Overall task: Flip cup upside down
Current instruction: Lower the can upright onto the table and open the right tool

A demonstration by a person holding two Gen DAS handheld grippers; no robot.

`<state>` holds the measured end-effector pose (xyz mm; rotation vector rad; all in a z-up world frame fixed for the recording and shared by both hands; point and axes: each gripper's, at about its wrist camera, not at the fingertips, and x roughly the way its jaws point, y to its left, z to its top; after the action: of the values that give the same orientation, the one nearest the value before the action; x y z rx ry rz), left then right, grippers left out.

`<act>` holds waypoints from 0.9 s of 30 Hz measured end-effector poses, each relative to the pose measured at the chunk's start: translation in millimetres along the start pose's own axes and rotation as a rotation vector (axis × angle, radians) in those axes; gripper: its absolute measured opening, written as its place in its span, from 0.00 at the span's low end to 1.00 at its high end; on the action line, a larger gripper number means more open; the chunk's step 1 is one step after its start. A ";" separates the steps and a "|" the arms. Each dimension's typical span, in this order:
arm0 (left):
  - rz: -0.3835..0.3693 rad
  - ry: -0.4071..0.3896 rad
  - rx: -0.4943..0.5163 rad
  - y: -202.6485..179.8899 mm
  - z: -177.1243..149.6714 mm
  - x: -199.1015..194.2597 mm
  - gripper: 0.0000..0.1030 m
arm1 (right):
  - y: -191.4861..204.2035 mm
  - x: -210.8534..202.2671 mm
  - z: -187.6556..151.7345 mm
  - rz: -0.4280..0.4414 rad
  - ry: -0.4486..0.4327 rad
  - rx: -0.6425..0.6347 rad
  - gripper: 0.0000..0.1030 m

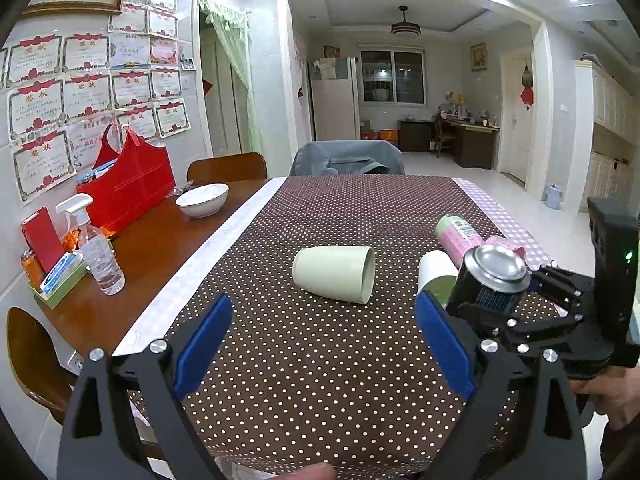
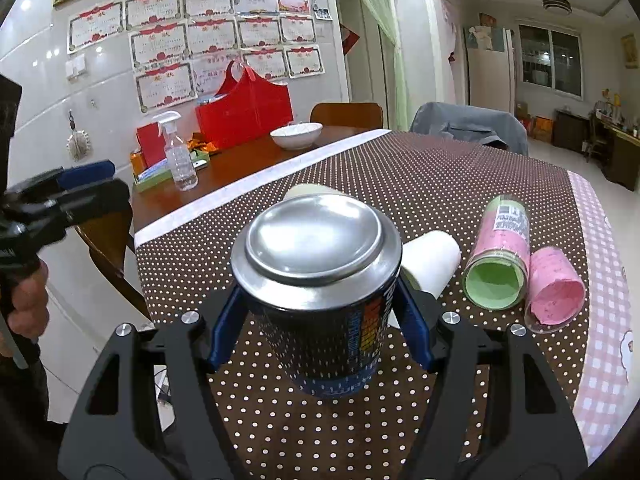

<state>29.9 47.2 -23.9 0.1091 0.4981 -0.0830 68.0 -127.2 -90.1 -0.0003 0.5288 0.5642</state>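
My right gripper (image 2: 316, 320) is shut on a dark printed cup (image 2: 320, 312) with a shiny metal base, held upside down with the base up, above the dotted tablecloth (image 2: 440, 184). The same cup (image 1: 494, 280) and right gripper (image 1: 532, 292) show at the right of the left wrist view. My left gripper (image 1: 324, 340) is open and empty, low over the cloth. A pale green cup (image 1: 334, 273) lies on its side just ahead of it, mouth to the right.
A white cup (image 2: 430, 266), a green-lined tube (image 2: 498, 256) and a pink cup (image 2: 554, 290) lie on their sides at the right. A white bowl (image 1: 202, 199), spray bottle (image 1: 96, 250) and red bag (image 1: 128, 184) stand on the bare wood at left.
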 end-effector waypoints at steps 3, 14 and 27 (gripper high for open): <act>-0.001 0.002 0.002 -0.7 -0.7 0.0 0.88 | 0.8 5.7 -5.2 -0.006 0.014 -0.005 0.65; -0.001 0.003 0.003 -2.9 -0.6 0.0 0.88 | 4.6 14.5 -13.4 -0.019 0.044 -0.025 0.68; -0.005 -0.006 0.004 -5.8 0.6 -2.6 0.88 | -7.2 -4.7 -0.6 -0.073 -0.024 0.047 0.94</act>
<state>27.3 41.5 -22.7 0.1114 0.4927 -0.0896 68.0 -135.8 -89.4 0.0319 0.5163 0.4798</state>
